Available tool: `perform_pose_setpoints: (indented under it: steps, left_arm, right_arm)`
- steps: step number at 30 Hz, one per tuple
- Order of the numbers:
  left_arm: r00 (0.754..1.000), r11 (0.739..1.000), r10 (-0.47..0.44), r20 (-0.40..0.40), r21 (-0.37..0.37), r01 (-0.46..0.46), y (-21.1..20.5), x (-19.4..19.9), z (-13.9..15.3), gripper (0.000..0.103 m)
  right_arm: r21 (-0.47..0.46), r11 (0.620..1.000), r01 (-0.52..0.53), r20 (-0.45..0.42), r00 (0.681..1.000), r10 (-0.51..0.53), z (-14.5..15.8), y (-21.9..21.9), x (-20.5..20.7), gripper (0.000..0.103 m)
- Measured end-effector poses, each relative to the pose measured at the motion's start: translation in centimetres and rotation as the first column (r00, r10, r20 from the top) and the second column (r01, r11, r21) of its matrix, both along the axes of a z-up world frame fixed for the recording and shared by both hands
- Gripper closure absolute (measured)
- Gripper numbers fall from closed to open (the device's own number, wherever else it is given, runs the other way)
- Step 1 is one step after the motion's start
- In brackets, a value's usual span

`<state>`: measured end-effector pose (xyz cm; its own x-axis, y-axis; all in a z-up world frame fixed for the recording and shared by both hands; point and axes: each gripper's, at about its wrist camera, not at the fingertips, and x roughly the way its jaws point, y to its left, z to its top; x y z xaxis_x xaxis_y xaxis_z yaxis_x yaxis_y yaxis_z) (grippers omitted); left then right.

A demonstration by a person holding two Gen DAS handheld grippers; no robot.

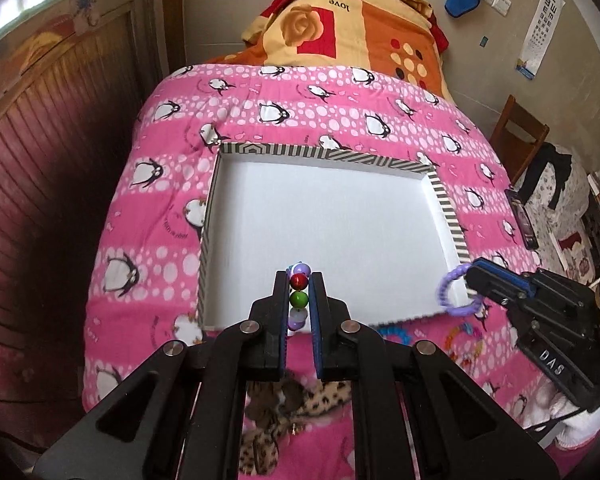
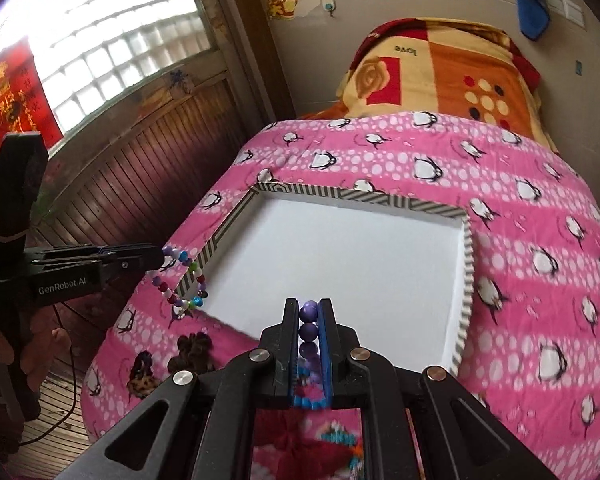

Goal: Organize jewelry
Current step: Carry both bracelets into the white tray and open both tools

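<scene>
Pink penguin-print bedding (image 1: 308,120) covers the bed where the work is laid out, with a shallow white tray (image 1: 328,168) edged in grey-and-white stripes resting flat on it as the likely place for the jewelry to go. Both grippers hang above the tray's near edge, each carrying one piece. The left gripper (image 1: 299,300) is clamped on a multicoloured bead bracelet (image 2: 182,280), its red and green beads pinched between the jaws while the rest of the loop dangles free below. The right gripper (image 2: 310,328) is closed tight on a purple bead bracelet (image 1: 456,290), which likewise hangs in an open ring over the tray's near right corner. Holding each by only a few beads lets the loops drape and, I judge, drop neatly into the tray when let go. More pieces lie on the bedding near the tray: leopard-print hair ties (image 1: 296,400) and a blue bracelet (image 1: 398,334).
</scene>
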<state>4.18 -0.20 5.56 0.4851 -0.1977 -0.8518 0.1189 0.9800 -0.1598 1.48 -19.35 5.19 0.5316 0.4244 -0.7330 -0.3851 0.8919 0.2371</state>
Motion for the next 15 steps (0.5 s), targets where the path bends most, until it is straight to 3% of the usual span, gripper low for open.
perform_pose_setpoints:
  steps: [15]
  left_arm:
    - [0.995, 0.993, 0.077, -0.065, 0.096, -0.071, 2.3, 10.7, -6.6, 0.095]
  right_arm:
    - [-0.061, 0.994, -0.093, -0.137, 0.987, 0.084, -5.6, 7.9, 12.2, 0.094]
